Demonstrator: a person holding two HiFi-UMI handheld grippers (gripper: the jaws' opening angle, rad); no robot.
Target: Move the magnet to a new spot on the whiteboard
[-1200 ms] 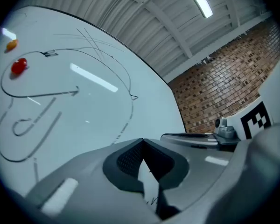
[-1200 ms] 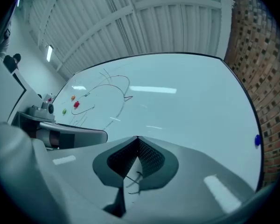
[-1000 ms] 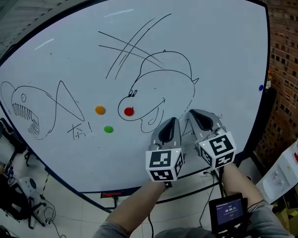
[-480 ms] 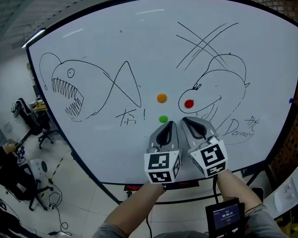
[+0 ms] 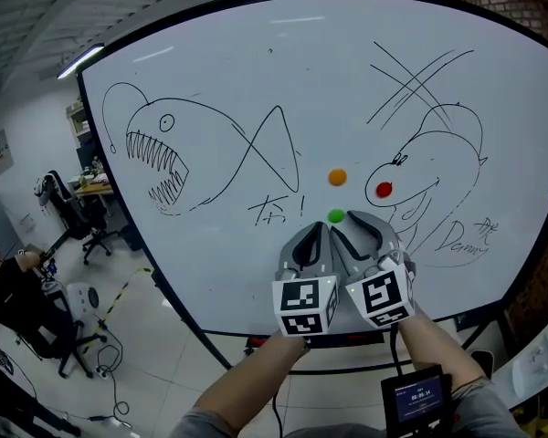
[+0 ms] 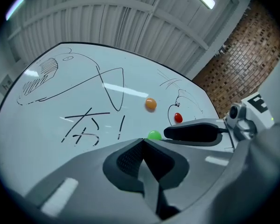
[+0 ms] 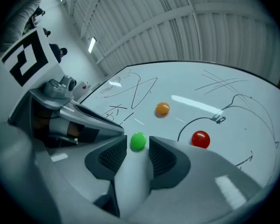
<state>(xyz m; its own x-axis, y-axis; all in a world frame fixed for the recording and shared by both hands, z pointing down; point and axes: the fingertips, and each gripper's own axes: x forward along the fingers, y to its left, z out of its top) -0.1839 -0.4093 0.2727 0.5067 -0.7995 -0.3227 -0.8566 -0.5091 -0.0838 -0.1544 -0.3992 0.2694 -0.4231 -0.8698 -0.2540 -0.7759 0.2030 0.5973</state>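
My right hand-held gripper [image 7: 138, 144] has just been opening, jaws spread around the green magnet [image 7: 138, 140], unpinched; closing off-centre could skid it across the whiteboard [image 7: 182, 80]

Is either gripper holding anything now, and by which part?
Nothing is held. The right gripper has just been opening its jaws; the green magnet sits between them, ungripped. The left gripper is shut, empty.

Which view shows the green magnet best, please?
The right gripper view: green magnet whole between the right gripper's jaws, which have just been opening. Left gripper view: half hidden. Head view: small.
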